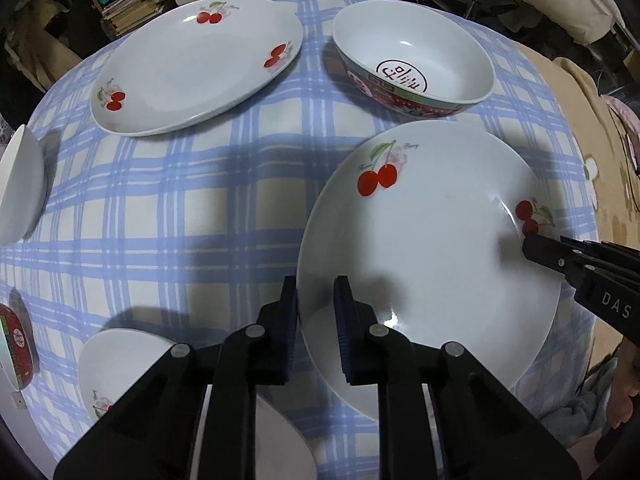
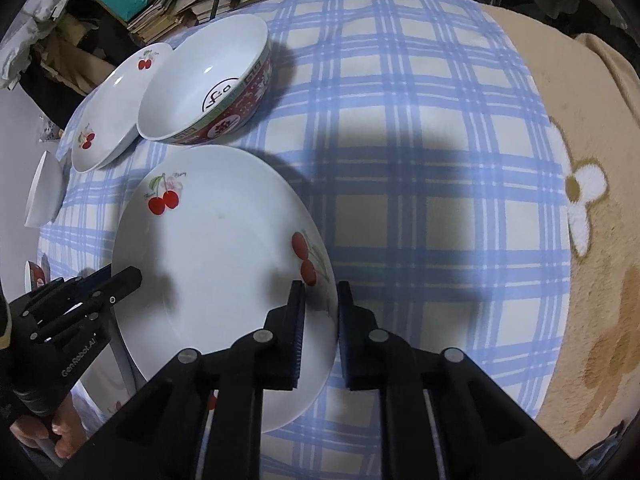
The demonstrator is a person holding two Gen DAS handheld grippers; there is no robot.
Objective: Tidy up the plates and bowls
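A white cherry plate hangs above the blue checked cloth, held at two rims. My left gripper straddles its left rim, one finger above and one below, shut on it. My right gripper straddles the opposite rim of the same plate and is shut on it. Each gripper shows in the other's view: the right one, the left one. A second cherry plate lies at the far left. A red-sided bowl stands behind the held plate.
Another cherry plate lies under my left gripper. A white bowl sits at the left edge, a red bowl below it. A tan blanket lies to the right. Books and clutter stand beyond the table.
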